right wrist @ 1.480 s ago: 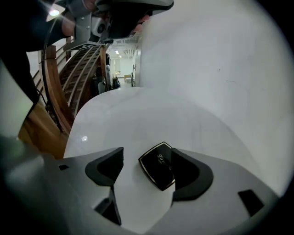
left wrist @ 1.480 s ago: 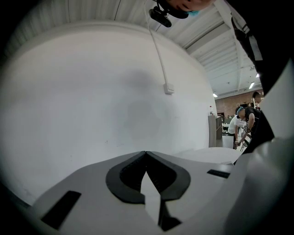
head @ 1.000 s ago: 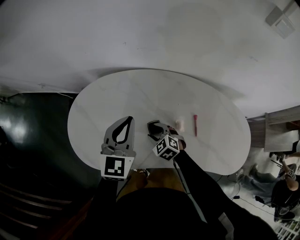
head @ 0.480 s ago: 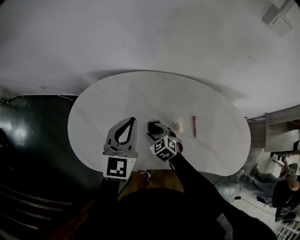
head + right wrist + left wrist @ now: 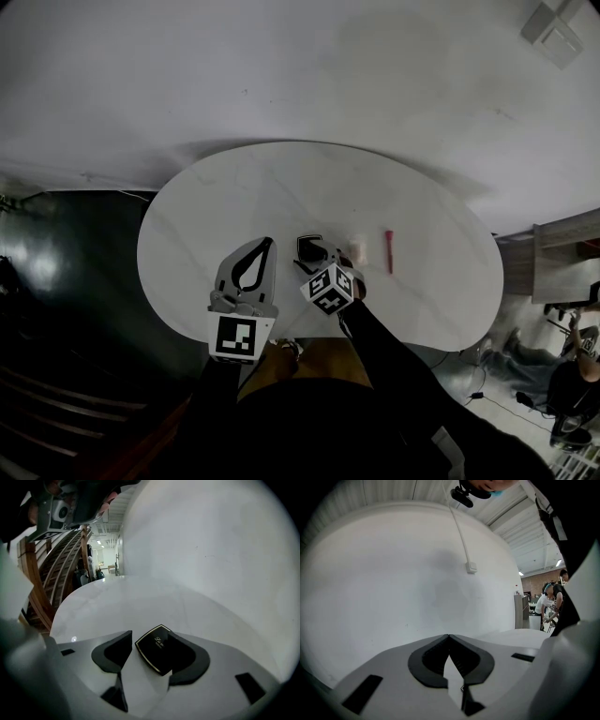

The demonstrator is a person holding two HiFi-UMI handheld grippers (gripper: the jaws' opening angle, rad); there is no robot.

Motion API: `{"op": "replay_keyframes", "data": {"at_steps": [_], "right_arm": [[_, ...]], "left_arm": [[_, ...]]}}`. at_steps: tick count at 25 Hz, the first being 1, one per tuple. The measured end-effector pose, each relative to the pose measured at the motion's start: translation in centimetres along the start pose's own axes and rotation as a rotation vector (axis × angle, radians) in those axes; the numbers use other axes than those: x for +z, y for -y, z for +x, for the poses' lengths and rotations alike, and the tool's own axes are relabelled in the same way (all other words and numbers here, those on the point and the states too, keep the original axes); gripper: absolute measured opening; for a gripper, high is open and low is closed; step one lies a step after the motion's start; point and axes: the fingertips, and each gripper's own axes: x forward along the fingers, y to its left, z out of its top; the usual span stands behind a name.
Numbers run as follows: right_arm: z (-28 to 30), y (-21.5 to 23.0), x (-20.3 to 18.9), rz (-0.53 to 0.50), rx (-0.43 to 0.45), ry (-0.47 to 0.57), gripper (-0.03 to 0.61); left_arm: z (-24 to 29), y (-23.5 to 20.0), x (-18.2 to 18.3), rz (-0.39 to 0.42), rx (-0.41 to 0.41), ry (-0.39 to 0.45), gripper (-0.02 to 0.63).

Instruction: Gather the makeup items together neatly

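Note:
A black square compact (image 5: 312, 248) (image 5: 157, 649) lies near the front middle of the white oval table (image 5: 281, 178). My right gripper (image 5: 319, 257) (image 5: 151, 638) is around it, one dark pad on each side, and appears shut on it. Just to its right lie a small pale item (image 5: 357, 248) and a red stick (image 5: 389, 251), which runs away from me. My left gripper (image 5: 265, 243) (image 5: 449, 635) hovers to the left of the compact, its tips touching and nothing between them. It looks toward the bare white wall.
The table's front edge (image 5: 309, 330) is close under both grippers. Dark floor lies to the left, and a shelf unit (image 5: 562, 258) stands at the right. A wooden railing (image 5: 42, 588) shows beyond the table in the right gripper view. People (image 5: 551, 604) stand far off.
The right gripper and the compact have shifted slightly right, toward the pale item. The left gripper has hardly moved.

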Motion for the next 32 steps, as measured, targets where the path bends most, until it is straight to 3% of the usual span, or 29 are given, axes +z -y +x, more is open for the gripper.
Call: {"op": "replay_keyframes", "data": {"at_steps": [8, 12, 25, 32], "right_arm": [[-2.9, 0.6, 2.5, 0.022, -0.034, 0.102, 0.251], [-5.8, 1.8, 4.3, 0.088, -0.079, 0.19, 0.25], [-17.4, 5.3, 8.7, 0.184, -0.408, 0.354, 0.251], [-23.9, 6.3, 9.1, 0.223, -0.535, 0.432, 0.252]], "left_arm": [[-0.3, 0.4, 0.7, 0.028, 0.01, 0.0, 0.014], [-0.5, 0.8, 0.4, -0.026, 0.023, 0.017, 0.014], [-1.4, 2.0, 3.5, 0.001, -0.142, 0.14, 0.014], [-1.5, 3.1, 4.2, 0.012, -0.186, 0.175, 0.014]]}}
